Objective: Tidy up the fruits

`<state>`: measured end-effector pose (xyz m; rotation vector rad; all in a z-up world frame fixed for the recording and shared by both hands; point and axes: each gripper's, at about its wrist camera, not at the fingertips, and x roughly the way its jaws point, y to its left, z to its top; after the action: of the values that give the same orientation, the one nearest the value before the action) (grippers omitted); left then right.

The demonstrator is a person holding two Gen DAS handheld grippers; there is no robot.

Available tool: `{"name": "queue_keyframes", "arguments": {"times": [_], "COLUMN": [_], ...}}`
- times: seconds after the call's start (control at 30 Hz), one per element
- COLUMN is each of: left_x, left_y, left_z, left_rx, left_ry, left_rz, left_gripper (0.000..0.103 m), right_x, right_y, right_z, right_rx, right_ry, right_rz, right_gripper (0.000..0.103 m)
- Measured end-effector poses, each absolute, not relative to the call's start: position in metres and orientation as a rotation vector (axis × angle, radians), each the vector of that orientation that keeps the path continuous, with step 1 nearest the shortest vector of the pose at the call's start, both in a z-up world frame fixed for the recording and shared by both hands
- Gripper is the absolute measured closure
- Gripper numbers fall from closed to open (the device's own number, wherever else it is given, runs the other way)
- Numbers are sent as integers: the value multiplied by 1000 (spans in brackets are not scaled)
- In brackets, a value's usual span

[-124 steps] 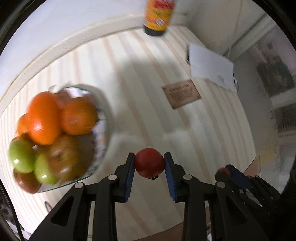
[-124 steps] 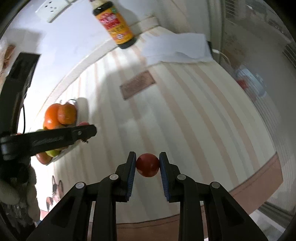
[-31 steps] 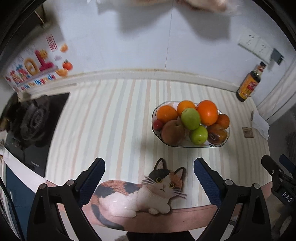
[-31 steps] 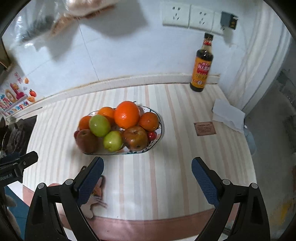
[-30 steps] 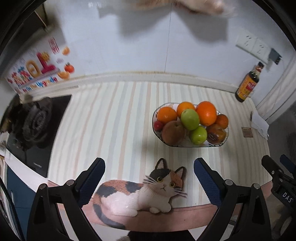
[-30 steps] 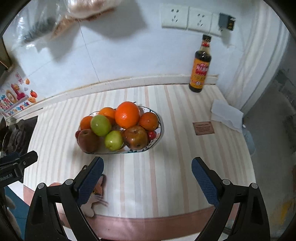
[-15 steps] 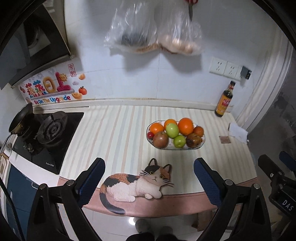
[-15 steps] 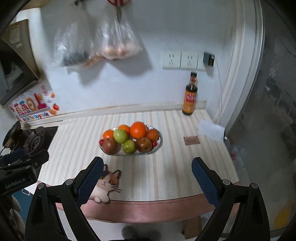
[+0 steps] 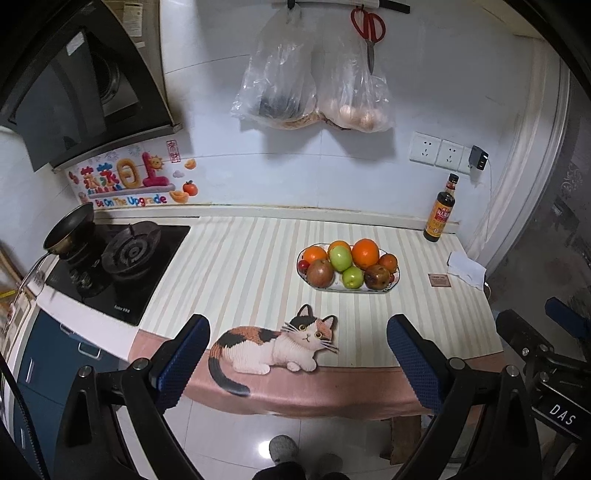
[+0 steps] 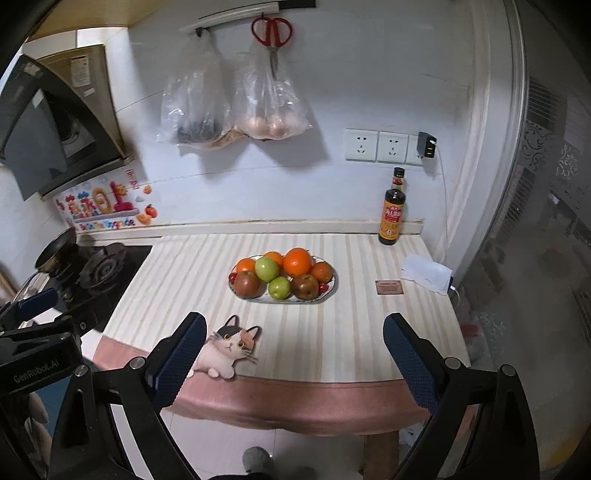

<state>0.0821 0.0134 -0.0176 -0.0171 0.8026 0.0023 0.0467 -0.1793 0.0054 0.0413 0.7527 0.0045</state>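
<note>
"Be On The Upgrade" on wall sticker (image 9: 127,182), "DAS" on right tool (image 9: 561,419), "GenRobot.AI" on left tool (image 10: 35,371)

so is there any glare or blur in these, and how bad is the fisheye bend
Left wrist view: sharp, with a glare spot on the floor tile; the countertop edge bows. Right wrist view: sharp at the fruit bowl, softer toward the right rim, and the wall corner curves strongly.

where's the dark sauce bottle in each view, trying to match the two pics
Left wrist: the sauce bottle stands at right of centre, against the wall, right of and behind the fruit bowl.
Right wrist: the sauce bottle stands right of centre, at the wall, under the sockets.
Shared landmark: the red scissors hanging on the wall above the plastic bags.
</note>
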Motion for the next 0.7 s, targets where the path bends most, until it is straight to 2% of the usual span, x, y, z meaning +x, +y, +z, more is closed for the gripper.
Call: {"name": "queue_keyframes", "arguments": {"times": [0.23, 0.7], "left_x": [81, 148], "left_y": [4, 4], "left_z": [-17, -34], "left_rx": [-23, 27], "left_ry": [815, 892], "left_rz": [22, 29], "left_gripper": [5, 4], "right_x": [47, 119], "right_y": [-192, -207], "right_z": [7, -9], "right_rx": [29, 37], "right_ry": [758, 819], "right_rz": [36, -42], "right_gripper": [1, 1]}}
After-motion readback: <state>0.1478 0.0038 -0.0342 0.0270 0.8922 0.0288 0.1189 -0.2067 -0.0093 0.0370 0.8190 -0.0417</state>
